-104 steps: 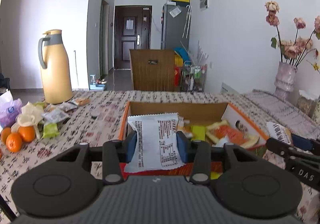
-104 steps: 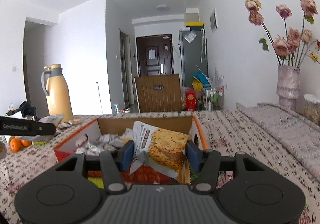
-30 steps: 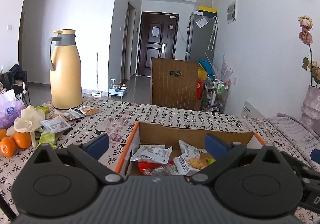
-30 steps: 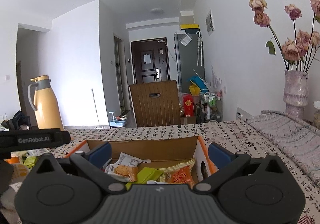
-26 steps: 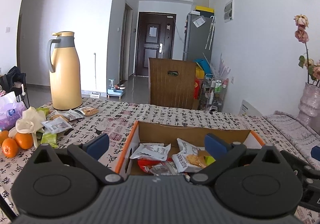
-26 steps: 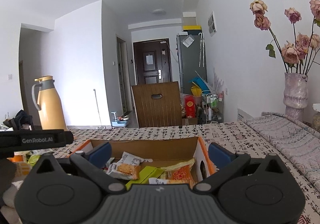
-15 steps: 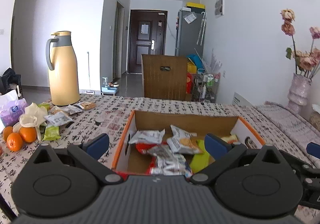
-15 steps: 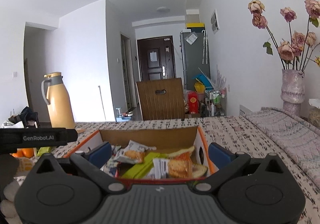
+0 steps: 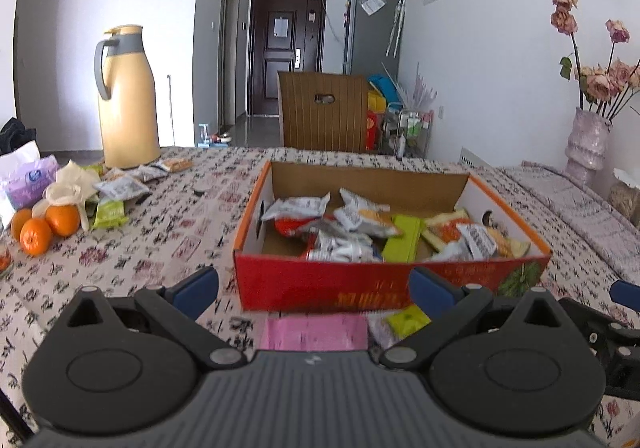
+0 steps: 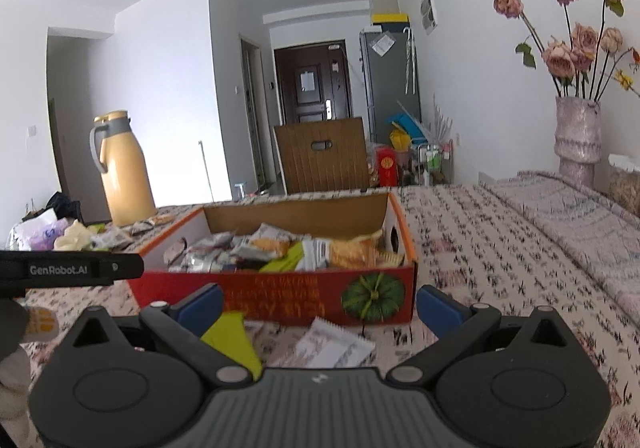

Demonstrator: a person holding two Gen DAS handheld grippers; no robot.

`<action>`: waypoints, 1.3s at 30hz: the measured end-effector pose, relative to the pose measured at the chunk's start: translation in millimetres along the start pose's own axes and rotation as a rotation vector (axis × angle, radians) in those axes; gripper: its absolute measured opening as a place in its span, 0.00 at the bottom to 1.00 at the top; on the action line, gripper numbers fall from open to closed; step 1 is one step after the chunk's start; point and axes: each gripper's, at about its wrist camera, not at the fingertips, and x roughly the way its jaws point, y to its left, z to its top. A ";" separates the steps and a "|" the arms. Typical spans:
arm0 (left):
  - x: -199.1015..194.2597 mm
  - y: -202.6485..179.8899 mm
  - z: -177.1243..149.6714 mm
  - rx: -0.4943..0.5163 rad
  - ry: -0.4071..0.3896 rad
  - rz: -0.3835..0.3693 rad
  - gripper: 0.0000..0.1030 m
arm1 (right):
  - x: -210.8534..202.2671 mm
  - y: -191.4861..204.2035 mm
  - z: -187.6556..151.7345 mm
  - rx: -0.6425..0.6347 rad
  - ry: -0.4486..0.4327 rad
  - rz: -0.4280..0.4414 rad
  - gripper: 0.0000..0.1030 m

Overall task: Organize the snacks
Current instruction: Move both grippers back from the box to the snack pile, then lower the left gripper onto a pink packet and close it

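Both grippers have drawn back from the cardboard box, emptied since clamping packets 3.5 s ago. Loose snack packets, a pink packet and a white packet, lie before it: light, crinkly, slippery; pinch mid-body. Left gripper and right gripper gape wide, touching nothing.

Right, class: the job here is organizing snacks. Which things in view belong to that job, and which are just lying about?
Belong to the job:
red-and-orange cardboard box holding snack packets
green packet and white packet lying before the box
loose packets near the jug
open left gripper, open right gripper

Lying about:
tall yellow thermos jug
oranges
pale vase of dried roses
purple tissue pack
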 end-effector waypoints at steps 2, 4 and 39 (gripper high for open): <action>-2.6 3.0 -4.5 0.000 0.012 0.000 1.00 | -3.2 -1.0 -6.0 0.003 0.010 0.002 1.00; -5.0 4.9 -9.6 -0.001 0.025 -0.004 1.00 | -5.8 -2.3 -11.0 0.005 0.021 0.004 1.00; 42.5 -47.8 -47.8 0.009 0.337 -0.059 0.63 | -5.5 -38.3 -48.5 0.085 0.107 -0.079 1.00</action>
